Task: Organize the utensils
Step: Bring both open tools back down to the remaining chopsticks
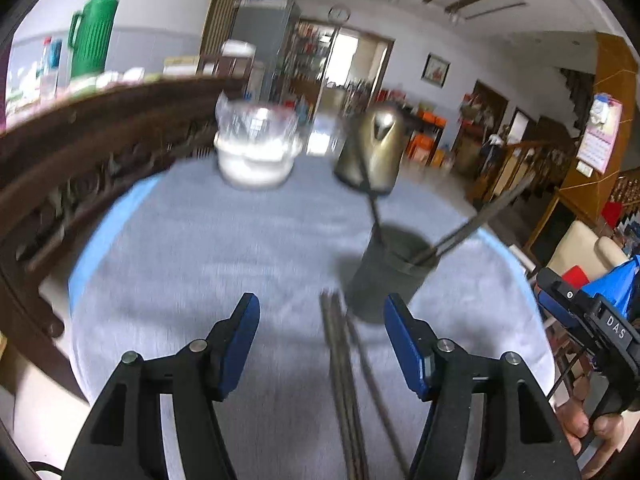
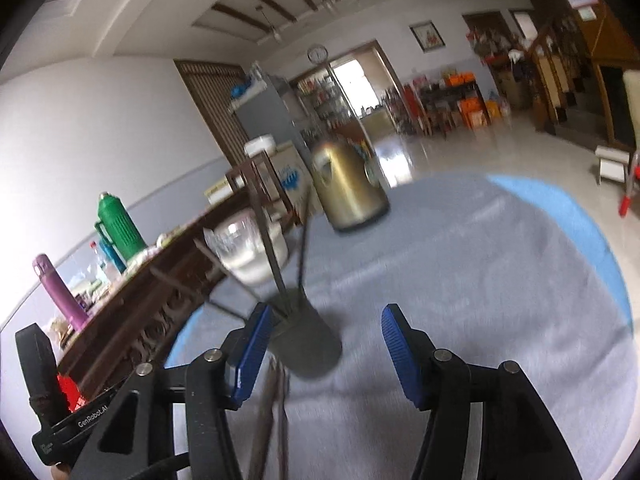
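A dark cylindrical utensil holder (image 1: 386, 274) stands on the grey tablecloth (image 1: 224, 248) with thin dark chopsticks (image 1: 472, 224) leaning out of it. More dark chopsticks (image 1: 346, 380) lie flat on the cloth between the fingers of my left gripper (image 1: 322, 310), which is open and empty above them. In the right wrist view the holder (image 2: 306, 338) sits just left of centre with sticks (image 2: 268, 240) in it. My right gripper (image 2: 326, 322) is open and empty; loose chopsticks (image 2: 276, 412) lie below it.
A gold kettle (image 1: 374, 146) and a white bowl with a clear lid (image 1: 256, 150) stand at the table's far side. A dark carved wooden sideboard (image 1: 80, 152) runs along the left with a green thermos (image 1: 94, 32). The other gripper's handle (image 1: 592, 328) shows at right.
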The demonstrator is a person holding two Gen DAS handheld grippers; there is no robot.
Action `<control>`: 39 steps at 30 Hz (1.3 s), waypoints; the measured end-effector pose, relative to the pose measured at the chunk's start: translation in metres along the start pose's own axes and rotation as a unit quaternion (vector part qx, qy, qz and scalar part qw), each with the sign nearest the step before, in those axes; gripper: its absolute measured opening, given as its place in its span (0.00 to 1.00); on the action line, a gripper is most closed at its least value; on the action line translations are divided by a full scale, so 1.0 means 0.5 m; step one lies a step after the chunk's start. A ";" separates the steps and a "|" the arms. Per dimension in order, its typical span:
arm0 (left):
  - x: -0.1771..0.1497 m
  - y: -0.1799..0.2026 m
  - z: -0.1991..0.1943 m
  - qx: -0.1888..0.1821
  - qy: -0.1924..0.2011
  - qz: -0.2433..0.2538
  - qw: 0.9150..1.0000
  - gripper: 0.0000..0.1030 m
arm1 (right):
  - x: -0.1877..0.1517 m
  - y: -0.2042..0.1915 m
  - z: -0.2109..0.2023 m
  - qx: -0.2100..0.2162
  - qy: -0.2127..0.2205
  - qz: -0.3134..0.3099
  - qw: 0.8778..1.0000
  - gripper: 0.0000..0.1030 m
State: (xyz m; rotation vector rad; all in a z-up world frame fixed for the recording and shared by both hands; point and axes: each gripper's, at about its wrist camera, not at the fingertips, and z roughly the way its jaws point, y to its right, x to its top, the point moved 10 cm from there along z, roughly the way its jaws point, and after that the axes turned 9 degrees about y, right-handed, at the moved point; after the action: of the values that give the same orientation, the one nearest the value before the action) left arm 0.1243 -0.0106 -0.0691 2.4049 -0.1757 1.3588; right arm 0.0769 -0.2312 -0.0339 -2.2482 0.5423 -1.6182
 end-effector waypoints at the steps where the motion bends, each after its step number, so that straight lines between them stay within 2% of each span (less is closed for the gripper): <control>1: -0.013 -0.004 0.002 0.002 -0.007 -0.001 1.000 0.63 | -0.012 0.007 0.005 0.000 -0.005 0.001 1.000 0.60; 5: -0.053 -0.012 0.001 0.015 -0.030 0.003 0.999 0.63 | -0.050 0.025 0.026 0.010 -0.024 0.024 0.999 0.60; 10: -0.090 -0.019 -0.007 0.037 -0.049 0.038 0.997 0.63 | -0.099 0.018 0.036 0.032 -0.046 0.032 0.998 0.60; 16: -0.130 -0.046 -0.005 0.052 -0.079 0.034 0.995 0.63 | -0.151 -0.004 0.052 0.065 -0.067 0.037 0.995 0.60; 27: -0.131 -0.038 0.005 0.056 -0.081 0.042 0.994 0.63 | -0.172 0.002 0.059 0.100 -0.058 0.060 0.991 0.60; 39: -0.147 -0.050 0.021 0.045 -0.098 0.029 0.994 0.63 | -0.176 0.004 0.066 0.112 -0.063 0.072 0.989 0.60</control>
State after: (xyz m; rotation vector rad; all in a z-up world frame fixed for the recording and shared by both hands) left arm 0.1013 0.0030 -0.1426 2.6264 -0.2420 1.1760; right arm 0.0827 -0.1897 -0.1177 -2.0789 0.4543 -1.3811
